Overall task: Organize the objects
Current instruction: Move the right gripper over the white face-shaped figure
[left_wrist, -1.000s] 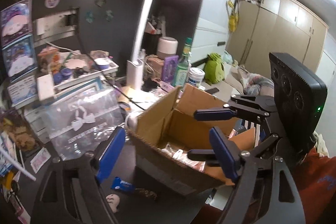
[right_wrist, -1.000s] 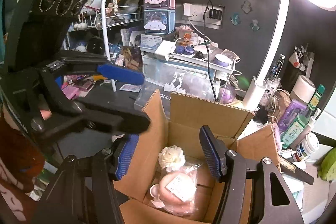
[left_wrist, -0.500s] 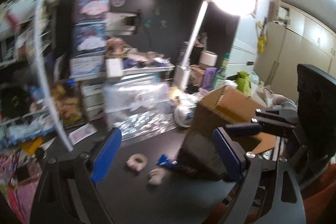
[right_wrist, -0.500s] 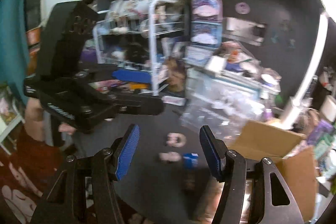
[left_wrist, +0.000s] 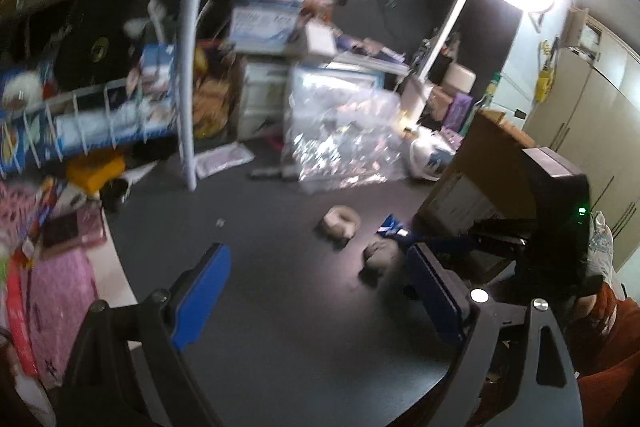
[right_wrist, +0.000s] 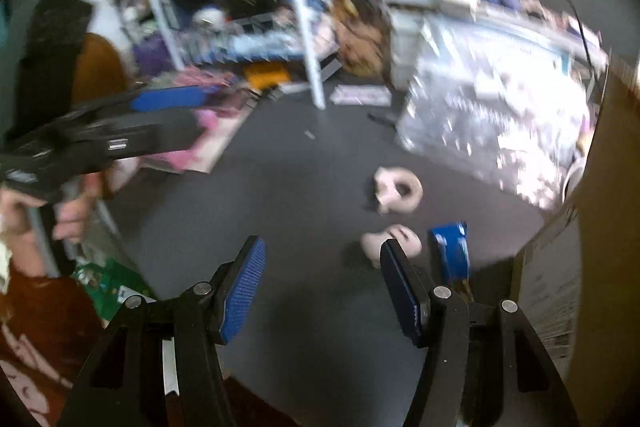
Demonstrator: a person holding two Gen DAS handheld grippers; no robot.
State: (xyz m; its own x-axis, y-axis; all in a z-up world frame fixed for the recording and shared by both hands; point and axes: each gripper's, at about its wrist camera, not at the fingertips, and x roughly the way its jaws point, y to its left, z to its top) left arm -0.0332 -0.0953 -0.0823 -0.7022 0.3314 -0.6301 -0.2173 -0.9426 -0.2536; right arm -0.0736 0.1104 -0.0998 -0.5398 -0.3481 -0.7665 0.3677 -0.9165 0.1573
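Small pale trinkets, a ring-shaped one [right_wrist: 398,189] and a rounder one [right_wrist: 390,241], lie with a blue packet [right_wrist: 450,249] on the dark bench [right_wrist: 280,195] just beside the cardboard box [left_wrist: 486,163]. Both tools have swung away from the box's inside, seen a second ago, down toward them. The left tool [left_wrist: 320,291] stands wide apart and empty; the right tool [right_wrist: 322,285] is half open, holding nothing.

We cannot read the motion-smeared clutter on the white wire rack [right_wrist: 240,39], and beside that rack the shiny clear plastic bags [right_wrist: 492,123] blur into glare. Right of the rack, the brown cardboard box [right_wrist: 600,211] runs off the frame, its inside hidden.
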